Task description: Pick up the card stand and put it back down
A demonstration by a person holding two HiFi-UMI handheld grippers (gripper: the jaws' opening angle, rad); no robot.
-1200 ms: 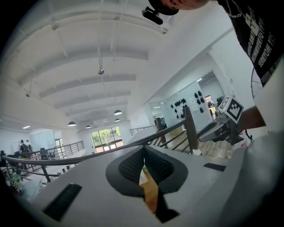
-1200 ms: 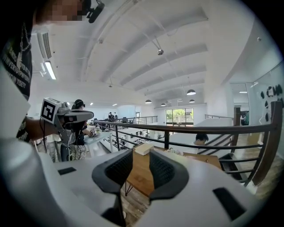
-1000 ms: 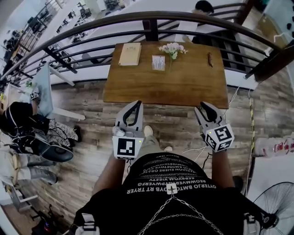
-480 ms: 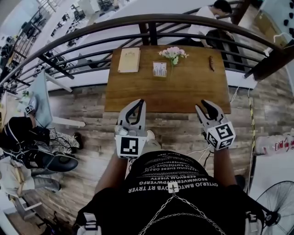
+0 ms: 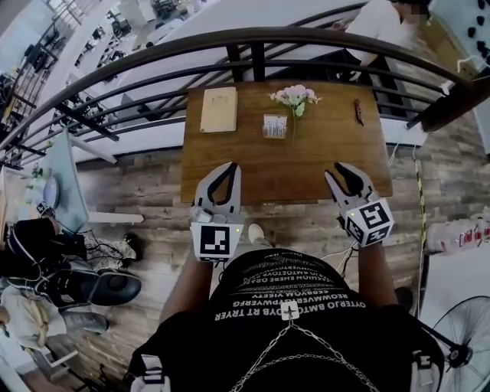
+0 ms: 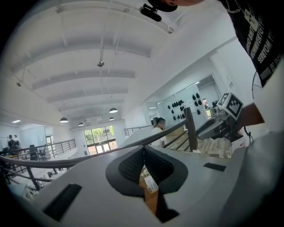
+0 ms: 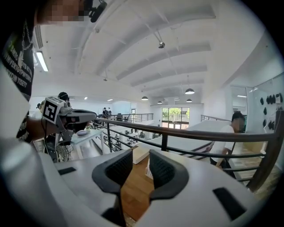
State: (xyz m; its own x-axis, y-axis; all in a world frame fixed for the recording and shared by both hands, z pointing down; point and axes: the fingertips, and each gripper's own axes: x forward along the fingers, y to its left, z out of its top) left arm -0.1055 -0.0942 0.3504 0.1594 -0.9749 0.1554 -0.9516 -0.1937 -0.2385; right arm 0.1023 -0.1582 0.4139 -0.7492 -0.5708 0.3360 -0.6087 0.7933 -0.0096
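Note:
The card stand (image 5: 275, 125), a small upright white card, stands at the middle of the wooden table (image 5: 321, 157), toward its far side. It also shows through the slit below the left gripper's pads as the card stand (image 6: 151, 184). My left gripper (image 5: 228, 167) hovers over the table's near edge at the left, its fingertips meeting and holding nothing. Level with it at the right is my right gripper (image 5: 342, 172), also over the near edge, with a clear gap between its pads and nothing in it. Both point at the table, well short of the stand.
A tan notebook (image 5: 218, 109) lies at the far left of the table. A vase of pale flowers (image 5: 295, 96) stands just behind the card stand, and a small brown object (image 5: 358, 112) lies far right. A curved dark railing (image 5: 253, 34) runs behind, with a person (image 5: 383, 23) beyond it.
The table has drawn nearer. Both grippers have moved forward together from over the floor to its near edge. Their jaws look unchanged.

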